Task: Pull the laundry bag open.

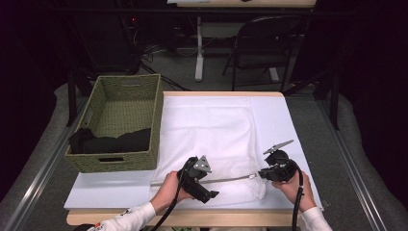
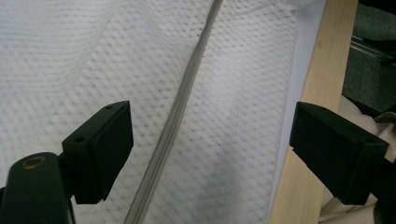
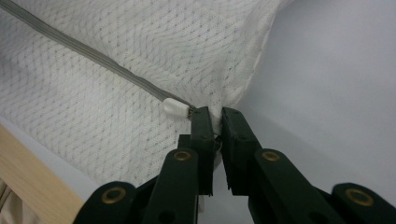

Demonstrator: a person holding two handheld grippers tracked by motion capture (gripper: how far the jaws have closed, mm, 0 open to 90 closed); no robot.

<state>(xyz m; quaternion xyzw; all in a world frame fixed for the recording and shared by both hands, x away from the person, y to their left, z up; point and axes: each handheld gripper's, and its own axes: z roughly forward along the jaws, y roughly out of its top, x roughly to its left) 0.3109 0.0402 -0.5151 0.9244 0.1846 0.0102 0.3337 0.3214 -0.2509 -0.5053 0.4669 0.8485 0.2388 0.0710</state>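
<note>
- Where the white mesh laundry bag (image 1: 207, 139) lies flat on the white sheet (image 1: 281, 120) covering the table (image 1: 221, 94), we find it occupying the middle of the surface, its grey zipper (image 1: 226, 180) running left to right along the near edge.
- We note the left gripper (image 1: 204, 185) held in the person's left hand (image 1: 168, 190) at the near left part of the bag; in the left gripper view its jaws stand wide apart, released, one over the mesh to the left of the zipper (image 2: 180, 112) and the other out over the table's wooden edge (image 2: 322, 93).
- We record the right gripper (image 1: 262, 174) held in the right hand (image 1: 296, 190) at the near right corner of the bag.
- In the right gripper view its jaws are clenched on the bag's corner fabric (image 3: 215, 122), just beside the white zipper pull (image 3: 175, 107); we cannot tell whether the pull's tab itself is pinched.
- We observe a green woven basket (image 1: 156, 113) at the far left, touching the sheet's left margin, with dark clothing (image 1: 113, 142) lying in its near end.
- Beyond the table we see a folding chair (image 1: 267, 43) on the floor.
</note>
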